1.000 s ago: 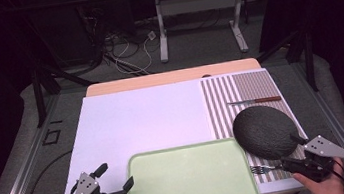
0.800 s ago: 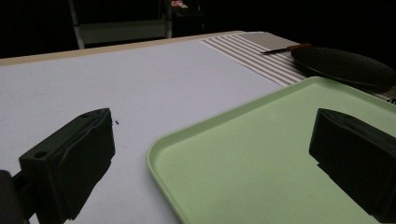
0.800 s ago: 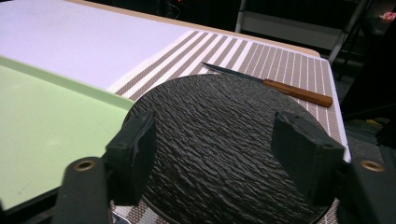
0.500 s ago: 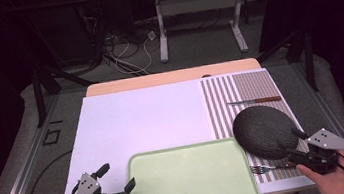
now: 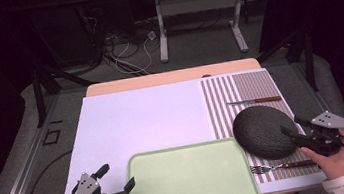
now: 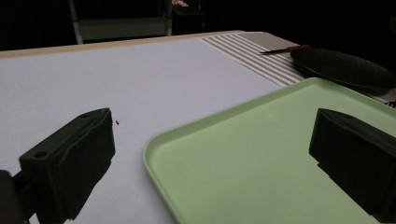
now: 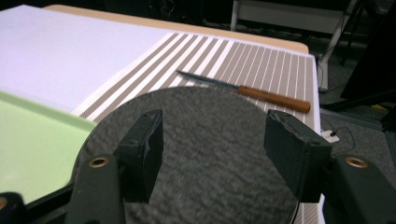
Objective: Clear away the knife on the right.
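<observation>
A pale green tray [image 5: 191, 180] lies at the table's near edge. My left gripper [image 5: 117, 177] stands open at its left rim: in the left gripper view [image 6: 215, 140] one jaw is over the white mat and the other over the tray [image 6: 261, 154]. A dark round plate [image 5: 260, 133] rests on the striped mat, touching the tray's right corner. My right gripper [image 5: 291, 129] is at the plate's right edge. Its jaws have just been closing and now stand apart above the plate [image 7: 210, 107], with nothing gripped between them [image 7: 215, 140].
A knife [image 5: 253, 101] with a brown handle lies on the striped mat [image 5: 254, 83] beyond the plate, and is also in the right gripper view [image 7: 243, 89]. A fork [image 5: 282, 166] lies in front of the plate. The white mat [image 5: 137, 116] covers the left and middle.
My right hand has moved away from the fork, up and farther along the plate's right edge. The left gripper, tray and plate have stayed put.
</observation>
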